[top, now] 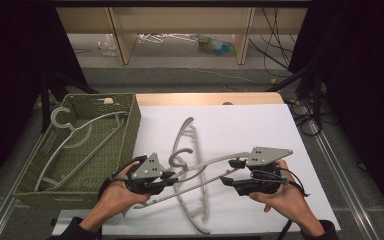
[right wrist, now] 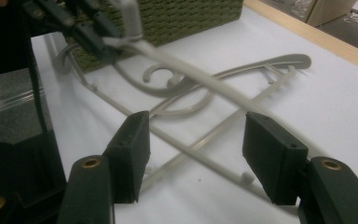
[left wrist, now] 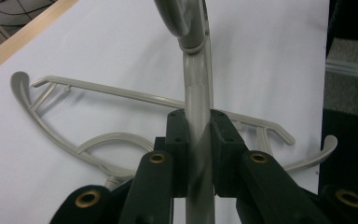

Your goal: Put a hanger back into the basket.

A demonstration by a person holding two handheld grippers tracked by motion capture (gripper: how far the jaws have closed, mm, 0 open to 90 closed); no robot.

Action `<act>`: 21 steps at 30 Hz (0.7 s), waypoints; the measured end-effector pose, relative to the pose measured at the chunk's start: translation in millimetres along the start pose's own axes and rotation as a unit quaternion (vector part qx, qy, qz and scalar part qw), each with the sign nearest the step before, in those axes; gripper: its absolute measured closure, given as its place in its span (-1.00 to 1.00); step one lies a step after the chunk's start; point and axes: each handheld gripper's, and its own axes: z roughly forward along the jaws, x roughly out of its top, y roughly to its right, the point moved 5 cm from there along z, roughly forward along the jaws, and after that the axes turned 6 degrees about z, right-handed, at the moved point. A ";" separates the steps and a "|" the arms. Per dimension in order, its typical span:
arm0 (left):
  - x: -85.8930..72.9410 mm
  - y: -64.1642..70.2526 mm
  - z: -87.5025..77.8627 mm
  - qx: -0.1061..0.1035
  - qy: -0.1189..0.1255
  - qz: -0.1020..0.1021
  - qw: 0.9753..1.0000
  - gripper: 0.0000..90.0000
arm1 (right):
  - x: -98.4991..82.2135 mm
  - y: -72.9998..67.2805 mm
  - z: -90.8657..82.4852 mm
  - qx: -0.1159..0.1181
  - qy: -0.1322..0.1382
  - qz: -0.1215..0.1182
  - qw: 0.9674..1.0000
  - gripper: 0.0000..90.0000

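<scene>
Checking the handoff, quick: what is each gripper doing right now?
Left gripper: shut on the lifted grey hanger.
Right gripper: open, jaws apart, holding nothing.

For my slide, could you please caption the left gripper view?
Left tool shut on a grey plastic coat hanger, above a second grey hanger lying on the white table sheet.

Basket (top: 130,125) left; open sheet (top: 260,130) right

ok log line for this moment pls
left claw: shut on raised hanger | right claw: open, pads off it | second hanger: flat on table | third hanger: in basket
</scene>
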 end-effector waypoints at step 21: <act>18.1 -31.3 -62.8 0.028 0.071 -0.112 0.991 0.76 | -32.2 -10.6 22.2 0.007 -0.044 0.040 0.998 -0.30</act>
